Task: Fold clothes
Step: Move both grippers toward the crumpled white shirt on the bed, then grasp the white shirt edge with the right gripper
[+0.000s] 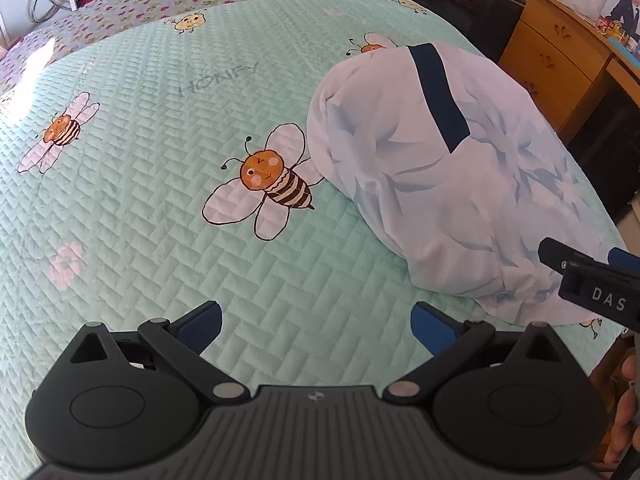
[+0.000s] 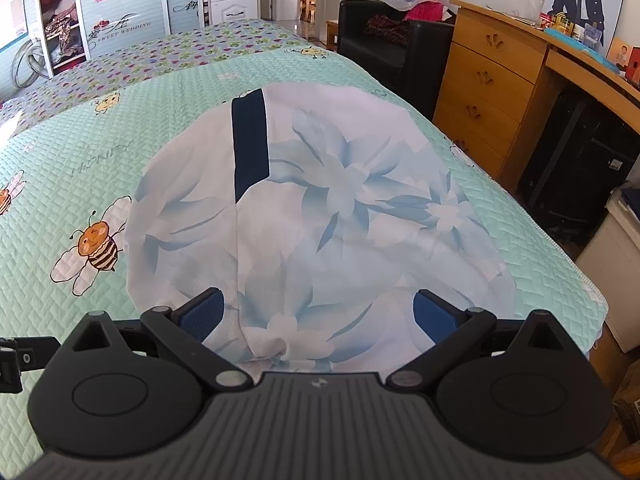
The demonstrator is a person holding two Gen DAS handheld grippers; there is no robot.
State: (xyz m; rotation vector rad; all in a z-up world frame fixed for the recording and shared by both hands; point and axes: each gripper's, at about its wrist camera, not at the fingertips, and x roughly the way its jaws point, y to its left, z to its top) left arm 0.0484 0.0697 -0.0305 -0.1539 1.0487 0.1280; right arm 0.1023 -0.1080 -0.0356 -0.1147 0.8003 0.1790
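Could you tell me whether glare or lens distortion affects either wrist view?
Left wrist view: sunlight blows out a patch of the bedspread at the far left, and the fisheye bulges the bed into a dome; the garment stays sharp. Right wrist view: evenly lit, no blown-out patch; the dresser bows at the edge, and the garment is crisp.

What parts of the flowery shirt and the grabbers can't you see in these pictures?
- Near hem of the flowery garment: right wrist view, hidden behind the right gripper body.
- Its near right corner: left wrist view, covered by the right gripper, whose fingertips are hidden too.
- Sleeves and collar: folded under or out of sight in both views; only a navy band shows.
- Left gripper: open over the quilt, holding nothing.
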